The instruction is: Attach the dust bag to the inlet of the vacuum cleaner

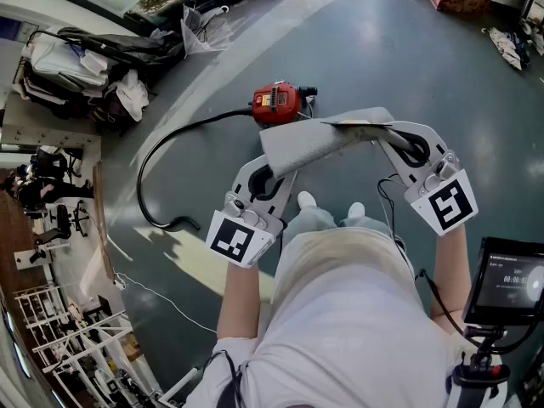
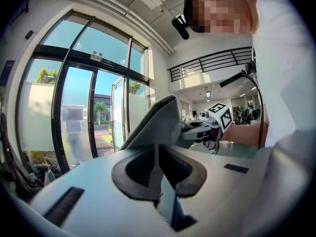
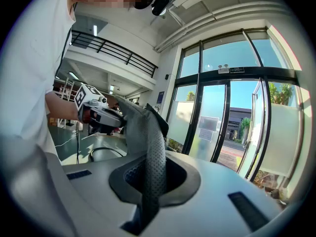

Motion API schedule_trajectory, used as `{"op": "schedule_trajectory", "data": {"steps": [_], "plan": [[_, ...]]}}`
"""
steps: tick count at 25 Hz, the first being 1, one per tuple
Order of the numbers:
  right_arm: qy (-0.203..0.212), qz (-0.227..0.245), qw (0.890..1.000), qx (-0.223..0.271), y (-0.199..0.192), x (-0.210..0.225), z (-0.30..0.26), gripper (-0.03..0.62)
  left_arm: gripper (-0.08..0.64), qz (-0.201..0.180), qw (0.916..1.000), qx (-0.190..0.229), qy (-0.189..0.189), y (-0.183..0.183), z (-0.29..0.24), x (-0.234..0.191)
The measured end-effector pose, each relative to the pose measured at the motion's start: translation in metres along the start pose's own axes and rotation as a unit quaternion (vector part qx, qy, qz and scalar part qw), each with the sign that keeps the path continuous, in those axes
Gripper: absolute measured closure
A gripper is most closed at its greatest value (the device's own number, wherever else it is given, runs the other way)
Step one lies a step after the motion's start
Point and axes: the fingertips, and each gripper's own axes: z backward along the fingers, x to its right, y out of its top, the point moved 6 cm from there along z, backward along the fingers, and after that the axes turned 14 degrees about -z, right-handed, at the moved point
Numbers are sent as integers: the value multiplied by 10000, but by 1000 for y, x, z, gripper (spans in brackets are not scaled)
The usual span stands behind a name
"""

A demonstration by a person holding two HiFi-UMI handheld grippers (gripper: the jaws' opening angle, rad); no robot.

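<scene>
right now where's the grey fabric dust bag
In the head view the grey fabric dust bag is centre frame, held between the left gripper and right gripper, with the red vacuum cleaner just beyond.

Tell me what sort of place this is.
Probably a building's entrance hall doubling as workspace: tall glass doors onto a street, a railed upper gallery, a broad grey floor.

The head camera is looking steeply down past the person's torso [image 1: 340, 313] onto the dark grey floor [image 1: 382, 66]. Cameras on the left gripper [image 1: 274, 177] and right gripper [image 1: 399, 147] are facing each other closely, sharing the grey fabric dust bag [image 1: 323, 138] between them.
</scene>
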Motion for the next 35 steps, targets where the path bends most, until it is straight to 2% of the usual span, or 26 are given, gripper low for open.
{"op": "schedule_trajectory", "data": {"steps": [5, 8, 12, 19, 24, 27, 31, 35], "plan": [[-21, -8, 10000, -57, 2, 8, -6, 574, 544, 11, 10000, 87, -38, -2, -11, -8], [-37, -29, 9999, -160, 3, 19, -28, 574, 544, 123, 9998, 152, -91, -12, -24, -29], [-133, -88, 9993, -345, -2, 55, -86, 574, 545, 299, 9993, 179, -159, -44, -57, -81], [-317, -110, 9980, -537, 21, 96, -191, 574, 543, 648, 9972, 307, -227, -79, -78, -187], [-513, -85, 9966, -637, 39, 126, -249, 574, 544, 654, 9966, 392, -316, -92, -90, -246], [-478, -15, 9968, -639, 50, 153, -275, 574, 544, 715, 9964, 396, -208, -93, -96, -270], [-284, 28, 9977, -623, 53, 191, -300, 574, 545, 799, 9966, 200, 45, -99, -109, -291], [-43, 114, 9982, -589, 51, 191, -308, 574, 544, 701, 9969, 158, 331, -91, -94, -293]]}}
